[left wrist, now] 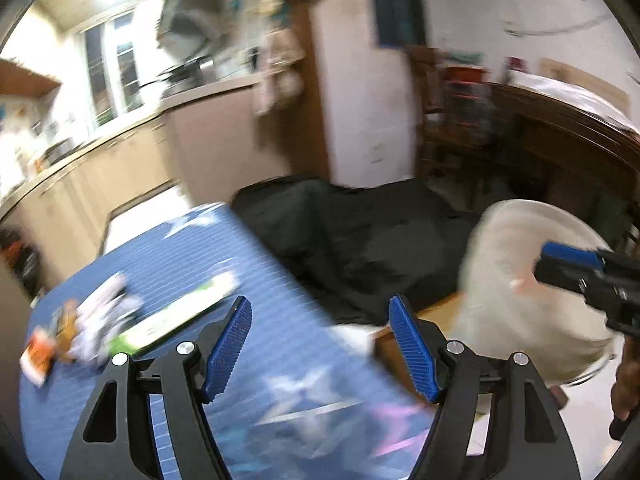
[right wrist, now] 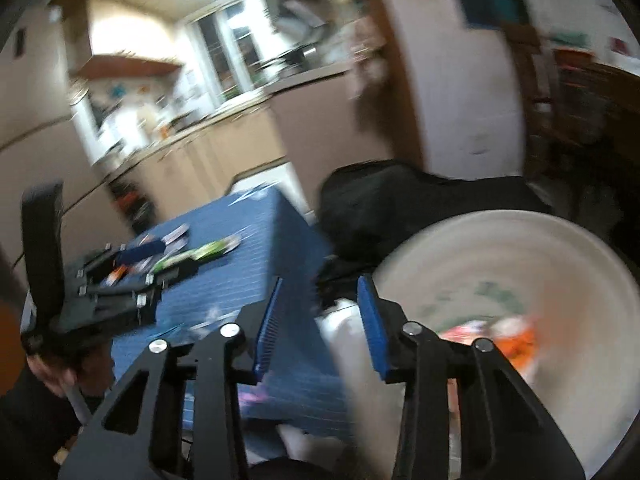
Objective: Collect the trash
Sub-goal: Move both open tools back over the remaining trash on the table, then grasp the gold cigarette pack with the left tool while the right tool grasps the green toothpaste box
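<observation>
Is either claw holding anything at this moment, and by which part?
Nothing is held. The left claw and the right claw both stand open, with nothing between their pads.

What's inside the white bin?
In the white bin, orange-and-red wrapper trash lies at the bottom, blurred. Whatever sits beneath it or behind the right gripper is hidden.

Blue striped cloth-covered worktop [left wrist: 248, 264]; cream round plastic bin [right wrist: 500, 264]; green-and-white flat wrapper [left wrist: 180, 316]; orange crumpled packet [left wrist: 40, 356]; black bag [left wrist: 360, 240].
</observation>
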